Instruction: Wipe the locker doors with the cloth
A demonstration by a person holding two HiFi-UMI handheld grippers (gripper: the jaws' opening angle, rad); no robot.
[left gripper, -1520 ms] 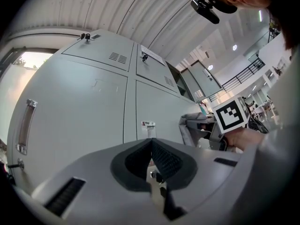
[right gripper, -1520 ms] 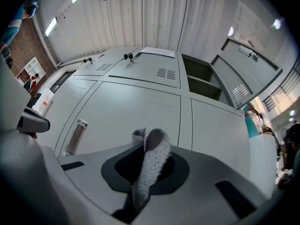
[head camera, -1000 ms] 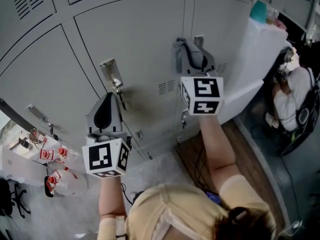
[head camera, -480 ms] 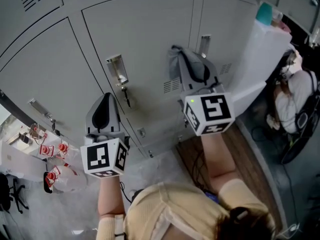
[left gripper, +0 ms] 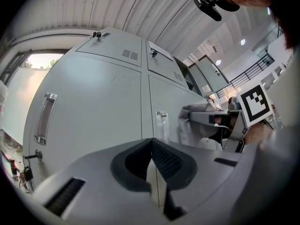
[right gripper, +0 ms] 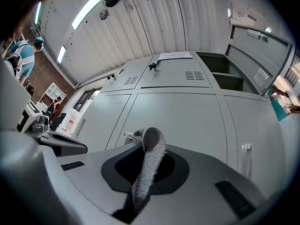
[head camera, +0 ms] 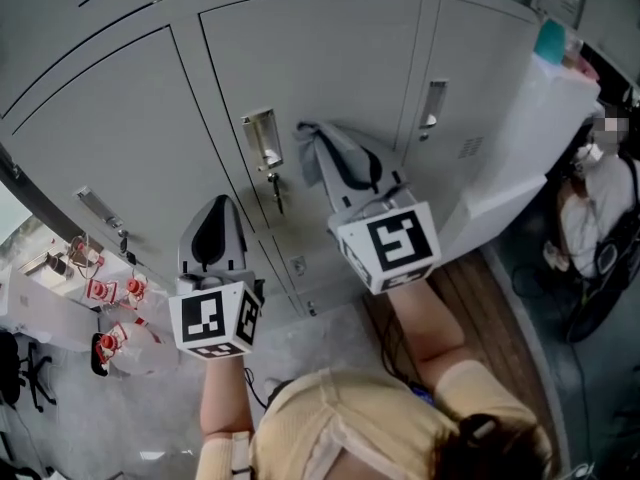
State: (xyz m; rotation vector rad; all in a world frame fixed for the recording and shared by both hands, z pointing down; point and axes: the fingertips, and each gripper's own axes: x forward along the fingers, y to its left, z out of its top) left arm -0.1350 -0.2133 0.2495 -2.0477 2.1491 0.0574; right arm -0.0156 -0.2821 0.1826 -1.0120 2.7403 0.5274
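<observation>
- Cloth (right gripper: 151, 150), grey and nubbly, stands pinched between the clenched jaws of the right gripper (right gripper: 140, 177). Its lower end drops out of sight behind the jaw bodies.
- Seen from the head view, the cloth's bunched tip lies against a grey locker door (head camera: 330, 58), just right of a metal latch (head camera: 262, 136) with a key (head camera: 277, 188) hanging under it. The bunch hides the right gripper's fingertips, and whether the fabric really touches the door cannot be told.
- Left gripper (left gripper: 152, 165) has its jaws pressed together on nothing. It points at the lockers from lower left of the cloth and appears clear of the doors.
- At the right of the head view, a white panel (head camera: 530, 128) stands in front of the lockers' far end. A seated person (head camera: 600, 208) there is cut off by the frame edge.
- Red-and-white items (head camera: 110, 313) at lower left are too small to name.
</observation>
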